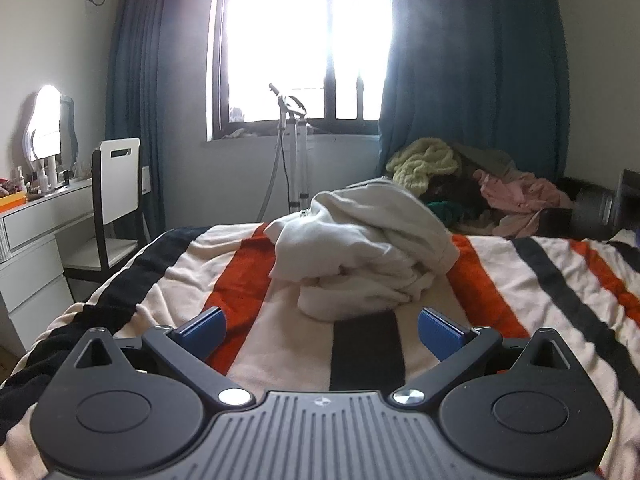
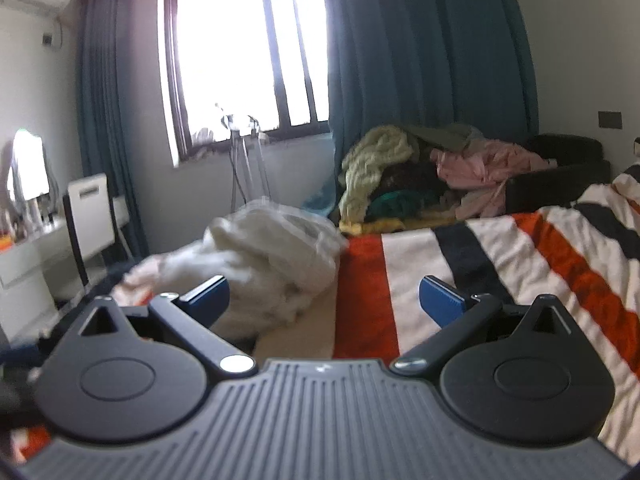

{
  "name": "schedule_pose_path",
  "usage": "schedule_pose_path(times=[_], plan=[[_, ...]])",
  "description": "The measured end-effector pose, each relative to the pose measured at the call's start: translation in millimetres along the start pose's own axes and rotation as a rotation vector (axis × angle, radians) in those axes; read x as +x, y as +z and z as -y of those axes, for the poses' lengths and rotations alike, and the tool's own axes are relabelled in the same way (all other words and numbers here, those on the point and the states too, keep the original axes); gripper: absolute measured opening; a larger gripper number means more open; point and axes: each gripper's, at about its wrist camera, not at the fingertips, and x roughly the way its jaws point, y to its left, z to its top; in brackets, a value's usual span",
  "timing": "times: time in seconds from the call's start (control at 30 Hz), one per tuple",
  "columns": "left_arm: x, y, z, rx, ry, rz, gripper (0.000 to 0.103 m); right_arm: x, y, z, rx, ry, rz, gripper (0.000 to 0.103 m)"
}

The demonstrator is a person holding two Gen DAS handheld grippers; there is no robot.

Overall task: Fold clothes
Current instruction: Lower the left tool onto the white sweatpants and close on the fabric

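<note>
My left gripper (image 1: 320, 330) hangs low over the bed (image 1: 500, 280), its blue jaws spread wide with nothing between them. Just ahead of them lies the white garment (image 1: 360, 248), crumpled in a heap on the striped blanket (image 1: 240, 280), across its orange, cream and black bands. My right gripper (image 2: 324, 300) also has its jaws spread and empty; from that side the white garment (image 2: 272, 264) sits ahead and to the left, blurred, near the bed's far edge. Behind it a pile of clothes (image 1: 472, 184) in yellow, pink and green is heaped under the blue curtain (image 1: 472, 60). A white table (image 1: 36, 216) with a mirror (image 1: 46, 120) and a chair (image 1: 116, 200) stands at the left. I can read no labels or writing anywhere.
</note>
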Motion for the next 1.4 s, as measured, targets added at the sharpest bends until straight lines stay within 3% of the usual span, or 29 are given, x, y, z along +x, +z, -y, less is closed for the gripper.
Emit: schedule_pose_path(times=[0.13,0.3,0.5,0.67,0.83,1.0,1.03,1.07,1.13,1.17,1.2,1.27,1.37,1.4], plan=[[12,-8,3,0.021,-0.004,-0.023,0.103,-2,42,3,-0.024,-0.033,0.079,0.103],[41,-13,24,0.103,-0.006,-0.03,0.103,-2,72,21,0.005,-0.063,0.076,0.103],[100,-1,87,0.271,-0.043,0.032,0.103,5,48,58,0.047,-0.137,0.108,0.103],[172,19,158,0.364,-0.021,0.135,0.103,38,20,88,0.075,-0.227,0.069,0.103],[254,25,221,0.474,0.031,0.144,0.102,75,-5,120,0.189,-0.299,-0.003,0.103],[323,20,246,0.532,0.094,0.085,0.101,113,-30,151,0.304,-0.37,-0.076,0.103],[333,20,247,0.533,0.101,0.071,0.098,120,-35,158,0.326,-0.384,-0.091,0.103],[341,20,248,0.524,0.105,0.055,0.087,126,-38,161,0.332,-0.383,-0.098,0.103],[353,19,247,0.482,0.1,0.034,0.081,134,-44,163,0.343,-0.372,-0.105,0.103],[352,21,244,0.456,0.093,0.034,0.073,136,-46,164,0.352,-0.363,-0.104,0.103],[341,28,238,0.433,0.084,0.05,0.068,137,-51,164,0.375,-0.33,-0.085,0.103],[319,42,224,0.386,0.066,0.082,0.043,138,-58,161,0.384,-0.3,-0.077,0.103],[286,63,204,0.316,0.04,0.13,0.021,136,-60,150,0.352,-0.246,-0.056,0.103],[274,70,198,0.293,0.031,0.146,0.019,132,-58,148,0.341,-0.238,-0.028,0.103]])
